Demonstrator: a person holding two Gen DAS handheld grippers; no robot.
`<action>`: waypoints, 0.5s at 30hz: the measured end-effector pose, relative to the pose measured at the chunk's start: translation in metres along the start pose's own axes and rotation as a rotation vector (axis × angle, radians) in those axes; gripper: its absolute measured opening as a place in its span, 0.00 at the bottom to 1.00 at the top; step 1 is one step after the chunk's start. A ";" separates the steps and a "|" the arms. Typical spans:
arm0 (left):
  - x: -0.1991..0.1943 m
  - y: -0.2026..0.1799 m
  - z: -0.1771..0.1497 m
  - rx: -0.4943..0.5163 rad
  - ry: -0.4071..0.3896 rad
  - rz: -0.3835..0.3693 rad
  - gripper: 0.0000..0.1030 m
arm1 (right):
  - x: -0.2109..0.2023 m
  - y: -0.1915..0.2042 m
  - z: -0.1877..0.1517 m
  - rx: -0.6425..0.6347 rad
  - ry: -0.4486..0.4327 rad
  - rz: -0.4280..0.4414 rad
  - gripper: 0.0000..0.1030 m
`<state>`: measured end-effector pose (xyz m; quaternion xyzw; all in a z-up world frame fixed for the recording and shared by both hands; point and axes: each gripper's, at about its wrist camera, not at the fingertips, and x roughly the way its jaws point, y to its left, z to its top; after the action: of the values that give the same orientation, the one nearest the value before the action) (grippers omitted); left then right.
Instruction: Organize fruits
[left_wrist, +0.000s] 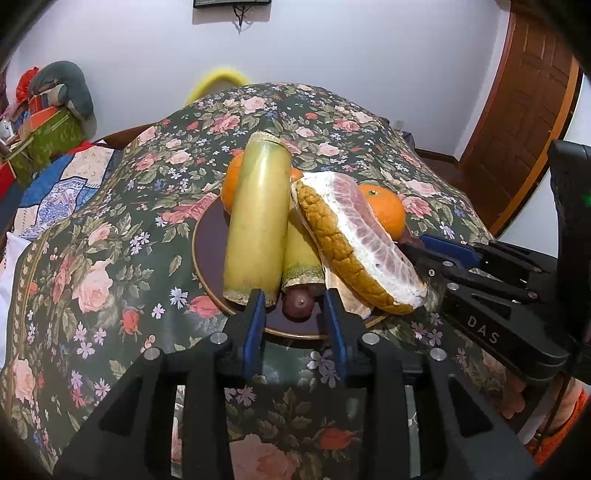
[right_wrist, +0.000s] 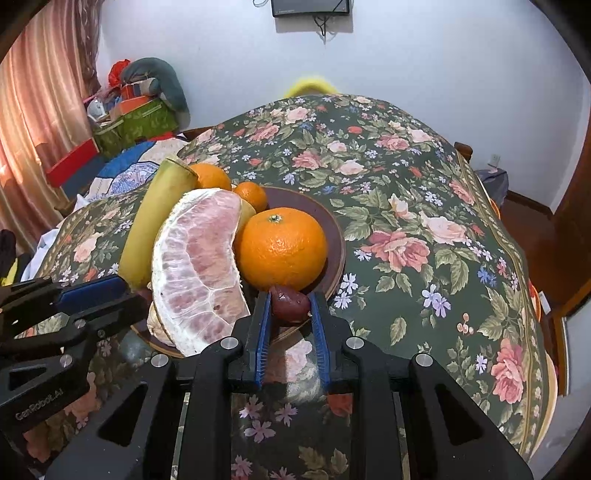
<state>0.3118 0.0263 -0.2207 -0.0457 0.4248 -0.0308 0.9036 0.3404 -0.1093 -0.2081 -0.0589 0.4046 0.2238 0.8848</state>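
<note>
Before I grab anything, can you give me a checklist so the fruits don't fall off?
1. Right gripper pinching the small red fruit: ok, the pads sit against both its sides.
2. Left gripper pinching the second red fruit: not ok, it is open with gaps on both sides.
3. Pomelo wedge steady: not ok, it stands tilted on its edge between the two grippers and might tip if bumped.
4. Big orange clear of the held fruit: cannot tell, it sits right behind it.
5. Plate flat on the tablecloth: ok.
</note>
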 end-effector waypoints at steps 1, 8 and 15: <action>0.000 0.000 0.000 -0.002 0.001 0.001 0.32 | 0.000 0.000 0.000 -0.002 -0.001 -0.004 0.21; -0.020 0.003 0.001 -0.021 -0.023 0.004 0.32 | -0.016 -0.004 0.004 0.012 -0.027 -0.013 0.32; -0.082 0.002 0.007 -0.034 -0.132 0.015 0.32 | -0.067 0.003 0.012 0.012 -0.119 -0.024 0.32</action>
<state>0.2650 0.0370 -0.1534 -0.0599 0.3652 -0.0135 0.9289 0.3089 -0.1261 -0.1502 -0.0450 0.3520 0.2135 0.9102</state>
